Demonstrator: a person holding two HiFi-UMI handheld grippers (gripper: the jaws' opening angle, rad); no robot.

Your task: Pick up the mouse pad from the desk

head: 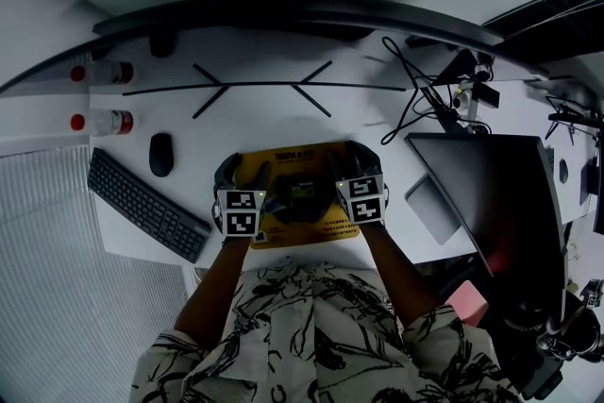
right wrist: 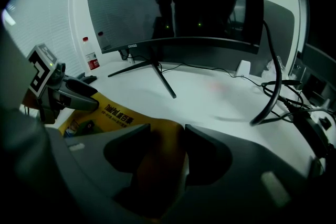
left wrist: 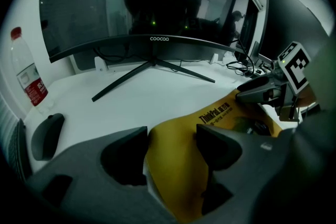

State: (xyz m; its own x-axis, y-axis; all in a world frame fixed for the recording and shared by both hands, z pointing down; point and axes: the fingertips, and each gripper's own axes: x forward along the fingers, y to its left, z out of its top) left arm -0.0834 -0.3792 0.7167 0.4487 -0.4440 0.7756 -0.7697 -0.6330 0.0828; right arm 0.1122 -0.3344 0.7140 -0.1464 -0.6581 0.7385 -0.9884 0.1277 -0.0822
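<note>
Mouse pad point(head: 311, 226): yellow with dark print, at the middle of the desk's point(head: 283, 118) near edge, both of its side edges pulled up off the surface.
Left gripper point(head: 229, 173): on the pad's left edge. In the left gripper view its jaws point(left wrist: 171, 136) stand partly closed, with a raised fold of the yellow pad pinched between them and touching both pads.
Right gripper point(head: 363, 163): on the pad's right edge. In the right gripper view its jaws point(right wrist: 168, 136) stand narrowly apart, clamped on a bunched fold of the pad point(right wrist: 105, 110).
Pad between the grippers: the printed middle sags towards the desk, and each gripper shows in the other's view across it.
Monitor point(head: 283, 14): wide and curved, along the desk's far edge, with its thin black legs spread on the surface behind the pad.
Mouse point(head: 161, 154): black, left of the pad and apart from it.
Keyboard point(head: 146, 203): black, lying at a slant towards the desk's near left corner.
Bottles point(head: 104, 71): two with red caps, lying by the desk's left edge.
Cables point(head: 425, 90): a black tangle towards the far right corner.
Second screen point(head: 491, 193): dark, at the desk's right edge.
</note>
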